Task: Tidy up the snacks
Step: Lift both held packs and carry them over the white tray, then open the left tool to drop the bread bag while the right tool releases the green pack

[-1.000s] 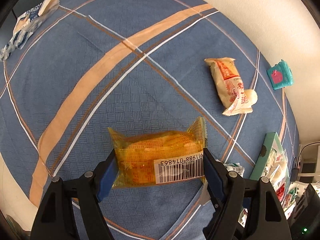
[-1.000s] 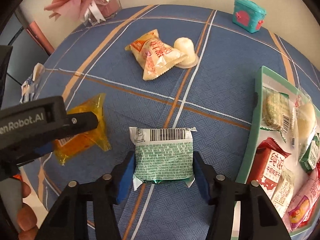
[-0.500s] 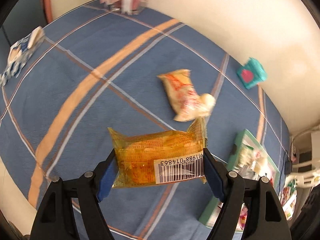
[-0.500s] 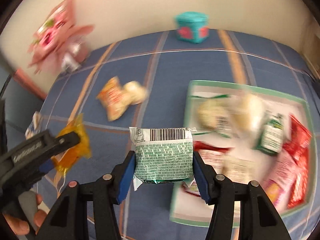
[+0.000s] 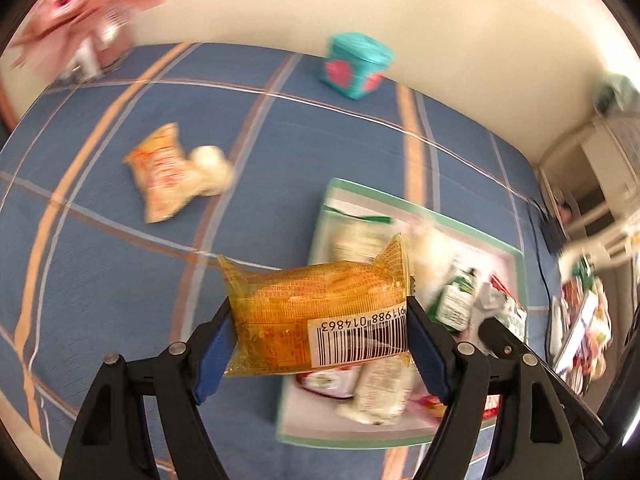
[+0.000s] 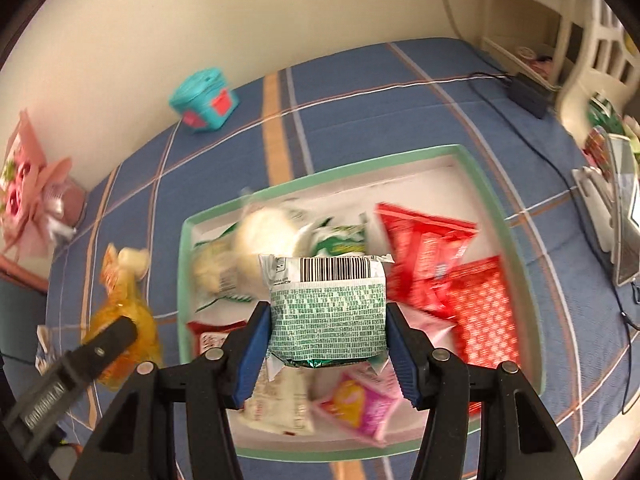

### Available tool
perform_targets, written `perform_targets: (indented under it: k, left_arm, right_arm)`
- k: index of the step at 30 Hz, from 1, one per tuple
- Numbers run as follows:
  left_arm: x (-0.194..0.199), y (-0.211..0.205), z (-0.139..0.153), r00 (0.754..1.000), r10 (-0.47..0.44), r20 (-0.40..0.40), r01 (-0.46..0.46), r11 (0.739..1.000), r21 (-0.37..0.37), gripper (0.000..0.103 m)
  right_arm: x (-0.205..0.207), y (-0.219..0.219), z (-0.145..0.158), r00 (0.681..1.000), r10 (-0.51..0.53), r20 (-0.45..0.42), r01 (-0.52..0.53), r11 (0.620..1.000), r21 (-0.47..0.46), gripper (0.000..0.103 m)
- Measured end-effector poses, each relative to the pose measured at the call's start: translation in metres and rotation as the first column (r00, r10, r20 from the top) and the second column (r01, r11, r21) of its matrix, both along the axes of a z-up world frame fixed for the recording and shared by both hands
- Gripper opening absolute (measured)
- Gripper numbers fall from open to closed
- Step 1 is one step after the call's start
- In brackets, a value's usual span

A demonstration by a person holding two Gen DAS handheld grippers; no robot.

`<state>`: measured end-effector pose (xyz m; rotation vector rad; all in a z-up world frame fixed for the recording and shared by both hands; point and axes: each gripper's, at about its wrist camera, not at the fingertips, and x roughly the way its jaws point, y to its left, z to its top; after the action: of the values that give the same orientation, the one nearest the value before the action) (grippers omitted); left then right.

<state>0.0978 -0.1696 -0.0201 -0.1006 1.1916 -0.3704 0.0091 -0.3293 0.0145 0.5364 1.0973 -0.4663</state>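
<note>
My left gripper is shut on a yellow snack packet with a barcode, carried in the air near the left rim of the green tray. In the right wrist view that same packet shows at the lower left, just outside the tray's left rim. My right gripper is shut on a green-and-white snack packet and hangs over the middle of the tray, above several packets lying in it. An orange-and-white packet with a white jelly cup beside it lies on the blue cloth.
A teal box stands by the back wall. A pink bouquet is at the far left corner. A black cable and adapter lie at the table's right, with a white chair beyond. Red packets fill the tray's right side.
Both grippers swung right with their packets, rising off the cloth. The right one now hangs over the tray; the left one has come up to the tray's left rim.
</note>
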Motion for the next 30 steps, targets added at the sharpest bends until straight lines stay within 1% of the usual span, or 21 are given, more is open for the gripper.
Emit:
perform_targets:
  k: [3, 5, 11, 15, 19, 20, 23, 24, 28, 30]
  left_arm:
    - [-0.001, -0.022, -0.003, 0.999, -0.034, -0.006, 0.034, 0.999, -0.015, 0.08]
    - [0.002, -0.03, -0.008, 0.999, -0.041, -0.014, 0.041, 0.999, -0.026, 0.08]
    - [0.012, -0.043, -0.02, 0.997, -0.052, -0.062, 0.048, 0.996, -0.075, 0.08]
    - [0.016, -0.043, -0.024, 0.996, -0.044, -0.078, 0.036, 0.994, -0.099, 0.08]
    - [0.016, -0.042, -0.027, 0.995, -0.041, -0.095, 0.031, 0.994, -0.104, 0.082]
    - [0.016, -0.04, -0.028, 0.994, -0.037, -0.1, 0.026, 0.994, -0.111, 0.083]
    - [0.016, -0.037, -0.028, 0.994, -0.023, -0.102, 0.009, 0.991, -0.136, 0.093]
    - [0.015, -0.035, -0.027, 0.995, -0.022, -0.102, 0.007, 0.99, -0.143, 0.094]
    - [0.012, -0.028, -0.024, 0.994, -0.021, -0.104, 0.006, 0.99, -0.143, 0.094]
    - [0.012, -0.022, -0.018, 0.996, -0.007, -0.086, -0.004, 0.992, -0.129, 0.094]
  right_arm:
    - [-0.004, -0.011, 0.0, 1.0, -0.006, 0.007, 0.006, 1.0, 0.0, 0.059]
    - [-0.005, -0.017, 0.0, 1.0, -0.009, 0.01, 0.009, 1.0, 0.002, 0.059]
    - [-0.001, -0.023, -0.007, 1.0, -0.008, 0.007, 0.008, 1.0, 0.008, 0.06]
    - [0.002, -0.026, -0.009, 1.0, -0.009, 0.007, 0.009, 1.0, 0.011, 0.06]
    - [0.003, -0.026, -0.009, 1.0, -0.009, 0.009, 0.009, 1.0, 0.009, 0.06]
    - [0.002, -0.026, -0.009, 1.0, -0.011, 0.007, 0.011, 1.0, 0.007, 0.06]
    - [0.001, -0.026, -0.007, 1.0, -0.016, 0.007, 0.016, 1.0, 0.007, 0.06]
    - [0.001, -0.026, -0.007, 1.0, -0.017, 0.006, 0.017, 1.0, 0.007, 0.06]
    - [0.0, -0.025, -0.006, 1.0, -0.019, -0.007, 0.019, 1.0, 0.003, 0.06]
    - [0.0, -0.023, -0.005, 1.0, -0.015, -0.013, 0.015, 1.0, -0.002, 0.06]
